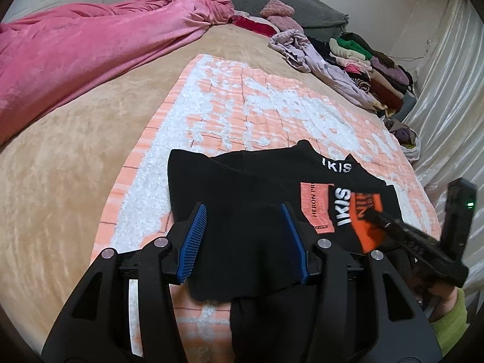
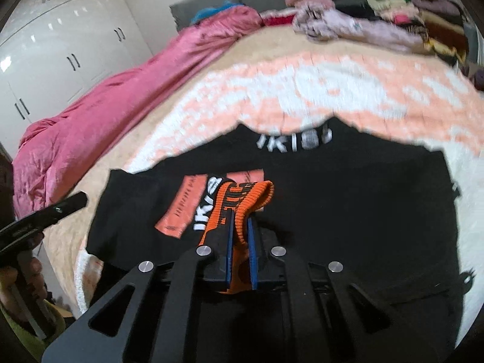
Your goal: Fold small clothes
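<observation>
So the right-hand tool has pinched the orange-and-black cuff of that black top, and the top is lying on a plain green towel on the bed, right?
Not quite. The right gripper does pinch the orange-and-black cuff of the black top, as the right wrist view shows. But the towel under it is peach and white, not plain green; the left wrist view shows that clearly.

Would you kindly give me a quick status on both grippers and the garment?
Right gripper shut on orange ribbed cuff. Left gripper open over black fabric, not pinching. Black garment lies on the peach quilt. Nothing in the way.
</observation>
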`<state>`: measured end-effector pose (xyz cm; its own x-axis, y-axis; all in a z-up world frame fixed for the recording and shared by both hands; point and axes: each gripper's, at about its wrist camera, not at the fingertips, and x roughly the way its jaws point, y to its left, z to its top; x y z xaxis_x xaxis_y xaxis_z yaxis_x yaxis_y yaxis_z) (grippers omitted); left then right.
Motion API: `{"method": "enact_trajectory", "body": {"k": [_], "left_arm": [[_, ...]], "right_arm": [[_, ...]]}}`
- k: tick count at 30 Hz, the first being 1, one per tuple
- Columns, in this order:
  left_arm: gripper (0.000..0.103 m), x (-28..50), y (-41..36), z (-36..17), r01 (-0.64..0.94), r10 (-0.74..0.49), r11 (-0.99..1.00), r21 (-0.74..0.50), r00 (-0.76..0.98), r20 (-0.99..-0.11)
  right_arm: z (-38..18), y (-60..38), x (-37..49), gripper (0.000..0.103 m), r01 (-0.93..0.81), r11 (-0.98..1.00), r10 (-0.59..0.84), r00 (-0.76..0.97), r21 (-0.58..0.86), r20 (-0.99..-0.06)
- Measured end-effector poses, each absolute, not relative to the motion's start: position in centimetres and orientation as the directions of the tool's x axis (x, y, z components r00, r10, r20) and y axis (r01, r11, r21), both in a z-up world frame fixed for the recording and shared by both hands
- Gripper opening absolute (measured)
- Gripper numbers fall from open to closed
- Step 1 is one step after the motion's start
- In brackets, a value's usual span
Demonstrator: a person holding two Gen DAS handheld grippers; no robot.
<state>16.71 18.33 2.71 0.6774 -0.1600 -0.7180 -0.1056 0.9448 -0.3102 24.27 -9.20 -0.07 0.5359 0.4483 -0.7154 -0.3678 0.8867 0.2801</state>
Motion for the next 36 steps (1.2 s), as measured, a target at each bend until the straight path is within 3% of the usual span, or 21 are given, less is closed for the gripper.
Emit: {"method": "enact_trajectory", "body": {"k": [13,27,31,36], "left_arm": [[0.042,16.4,18.3,3.3,-0.116,-0.145,0.946,-0.304,0.686,-0.713],[0.042,19.8,12.7,2.5,-0.023,-0.171,0.97,-0.242,0.64,-0.749],[0.042,21.8,10.3,0.8,0.018,-0.197,0.972,-0.234,0.602,-0.774],[0.042,23.5,9.6,-3.0,-0.006,-0.136,0.986,-0.165,0.535,-0.834]], "right_arm": [[8.0,-14.2,23.4,0.007,-0.327,0.938,0.331,0.74,0.117,-0.586],[4.0,-19.4,25.1,0.007,-0.229,0.969,0.232,0.7,0.095,-0.675],[2.1,-19.9,25.6,0.007,-0.216,0.971,0.222,0.673,0.1,-0.705],[0.2,-20.9,26.1,0.008,-0.169,0.984,0.156,0.661,0.057,-0.734]]}}
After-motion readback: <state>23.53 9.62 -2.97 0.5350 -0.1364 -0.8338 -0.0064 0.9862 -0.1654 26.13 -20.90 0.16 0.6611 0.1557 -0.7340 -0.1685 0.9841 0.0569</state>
